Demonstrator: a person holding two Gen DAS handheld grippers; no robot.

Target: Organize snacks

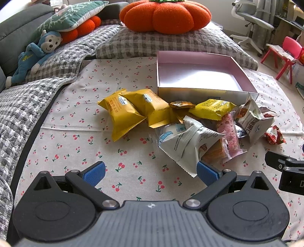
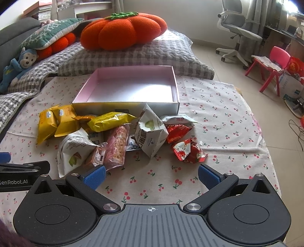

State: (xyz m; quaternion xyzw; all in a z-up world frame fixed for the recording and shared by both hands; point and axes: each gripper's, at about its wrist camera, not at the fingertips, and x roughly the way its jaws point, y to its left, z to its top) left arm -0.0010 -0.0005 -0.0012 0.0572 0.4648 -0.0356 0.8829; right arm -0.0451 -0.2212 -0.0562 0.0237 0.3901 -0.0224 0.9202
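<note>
An empty pink-lined box (image 1: 199,73) (image 2: 133,89) stands on the cherry-print cloth (image 1: 79,136) (image 2: 218,117). A pile of snack packets lies in front of it: yellow packets (image 1: 125,112) (image 2: 57,121), white packets (image 1: 188,144) (image 2: 152,133), a pink bar (image 1: 229,133) (image 2: 116,146) and red packets (image 1: 274,135) (image 2: 188,151). My left gripper (image 1: 151,172) is open and empty, just short of the pile. My right gripper (image 2: 152,173) is open and empty, near the pink bar and the red packet.
Behind the cloth lie a grey checked quilt (image 1: 171,42), an orange pumpkin cushion (image 1: 165,15) (image 2: 123,32), a green pillow (image 1: 70,17) and a blue monkey toy (image 1: 39,49). A desk chair (image 2: 239,32) and a red child's chair (image 2: 271,66) stand on the floor at right.
</note>
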